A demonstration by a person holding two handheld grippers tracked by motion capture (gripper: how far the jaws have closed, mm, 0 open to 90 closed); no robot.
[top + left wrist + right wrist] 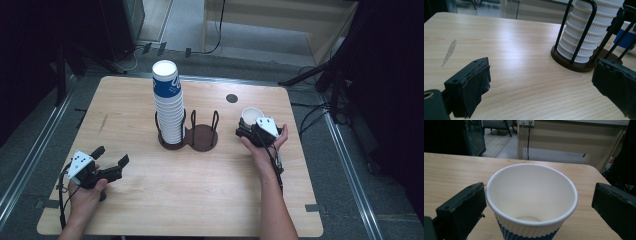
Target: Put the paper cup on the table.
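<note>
The left gripper [111, 156] rests low at about 8 o'clock on the table [150, 210], its jaws apart and holding nothing; its own view shows bare wood between the two black pads. It points toward 2 o'clock, where the tall stack of cups [167, 102] stands upright in the left ring of the dark wire holder [192, 135]. The holder's right ring [204, 136] looks empty.

To the right, at about 3 o'clock from the holder and apart from it, a single cup [251, 116] stands upright on the table, mouth up, its axis vertical. The right gripper [245, 128] sits just on the near side of it, and the cup lies straight ahead at its 12 o'clock. In the right gripper view the cup [531, 200] stands between the spread jaws; the left one seems at or very near the cup wall, the right one clear of it, so nothing is clamped yet.

The right hand is plainly the nearer one. The likely move turns on closing squarely across the cup's round wall without tipping it. The table's right edge [299, 150] lies near at 3 o'clock; open room runs toward 9 o'clock, up to the holder.
</note>
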